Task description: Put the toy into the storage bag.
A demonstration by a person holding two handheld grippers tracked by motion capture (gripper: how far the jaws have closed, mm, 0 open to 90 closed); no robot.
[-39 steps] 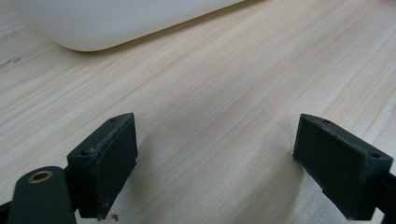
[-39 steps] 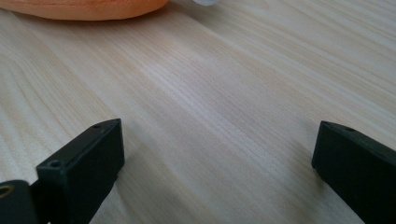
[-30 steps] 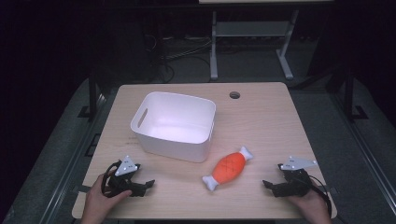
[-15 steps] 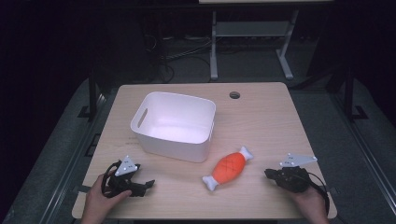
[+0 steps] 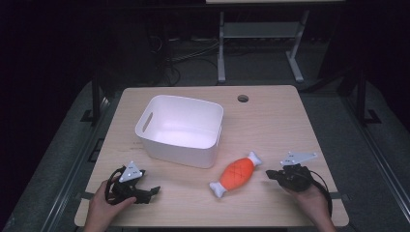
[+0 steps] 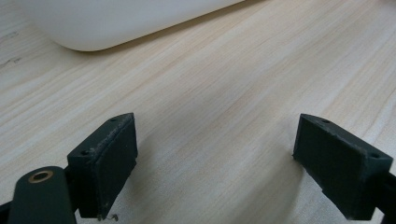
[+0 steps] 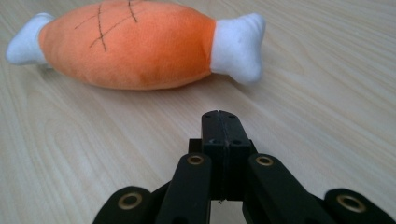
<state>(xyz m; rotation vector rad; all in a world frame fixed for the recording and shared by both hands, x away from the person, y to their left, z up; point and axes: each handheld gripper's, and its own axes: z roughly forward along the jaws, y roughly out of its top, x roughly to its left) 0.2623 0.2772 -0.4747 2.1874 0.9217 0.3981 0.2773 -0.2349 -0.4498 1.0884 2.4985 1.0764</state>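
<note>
Orange plush drumstick toy [image 5: 236, 173] lies flat on wood surface [image 5: 270, 121], near front edge, just right of white bin [image 5: 180, 129]. Right gripper [image 5: 271, 175] near toy, fingers pressed together, empty, bare surface between. Left gripper [image 5: 152, 190] front-left, fingers [image 6: 105, 161] wide, empty.

A light wooden table [image 5: 270, 125] fills the middle of the high view, with a small round hole [image 5: 242, 98] near its far edge. A white plastic bin [image 5: 180, 130] sits left of centre. An orange plush drumstick [image 5: 235, 174] with white ends lies lower right of the bin, apart from it.
</note>
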